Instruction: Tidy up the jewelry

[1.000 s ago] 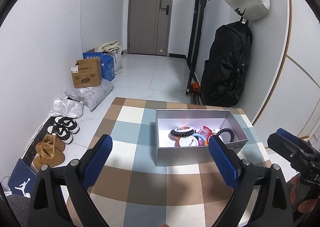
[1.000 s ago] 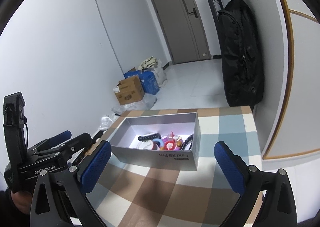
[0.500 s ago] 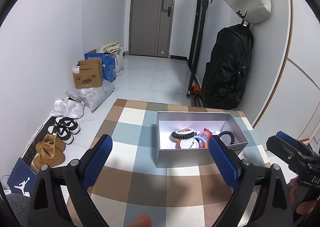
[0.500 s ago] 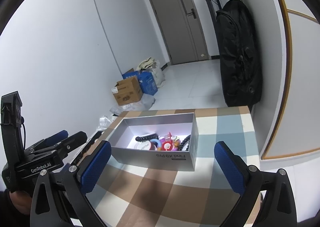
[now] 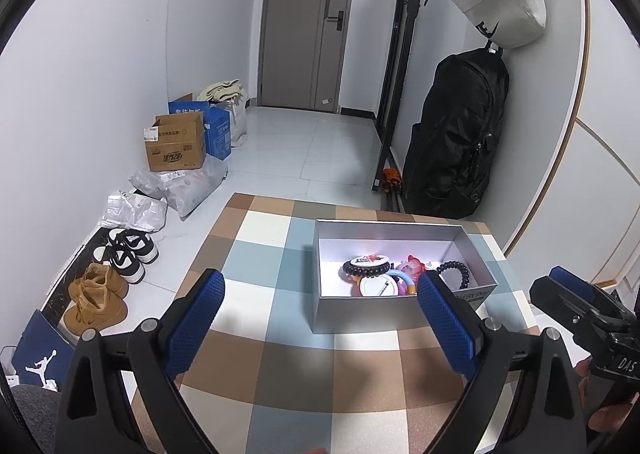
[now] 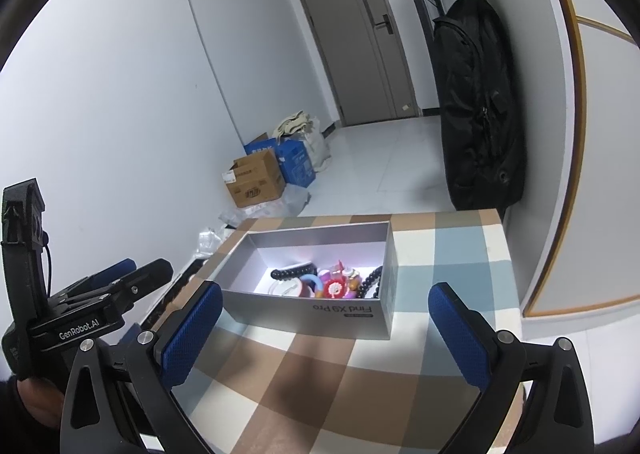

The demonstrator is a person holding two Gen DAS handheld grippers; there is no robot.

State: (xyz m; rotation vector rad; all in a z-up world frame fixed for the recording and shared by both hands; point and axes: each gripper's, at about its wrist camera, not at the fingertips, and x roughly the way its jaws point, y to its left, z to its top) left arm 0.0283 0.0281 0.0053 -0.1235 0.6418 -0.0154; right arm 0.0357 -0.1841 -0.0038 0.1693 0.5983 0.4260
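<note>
A grey open box (image 5: 352,312) stands on the checked tablecloth (image 5: 280,358) and holds jewelry: black bead bracelets (image 5: 454,270), a round white piece (image 5: 378,286), and pink and red trinkets (image 5: 414,266). The box also shows in the right wrist view (image 6: 320,318) with the jewelry (image 6: 332,286) inside. My left gripper (image 5: 320,310) is open and empty, held above the cloth in front of the box. My right gripper (image 6: 324,326) is open and empty, near the box's front right.
The table's far edge drops to a white tiled floor. Shoes (image 5: 124,250), cardboard boxes (image 5: 176,147) and plastic bags (image 5: 188,187) lie left. A black backpack (image 5: 456,141) hangs by the right wall. A grey door (image 5: 308,21) is behind.
Both grippers have drawn back and up a little from the box; the box looks slightly smaller and farther. Both stay open and empty.
</note>
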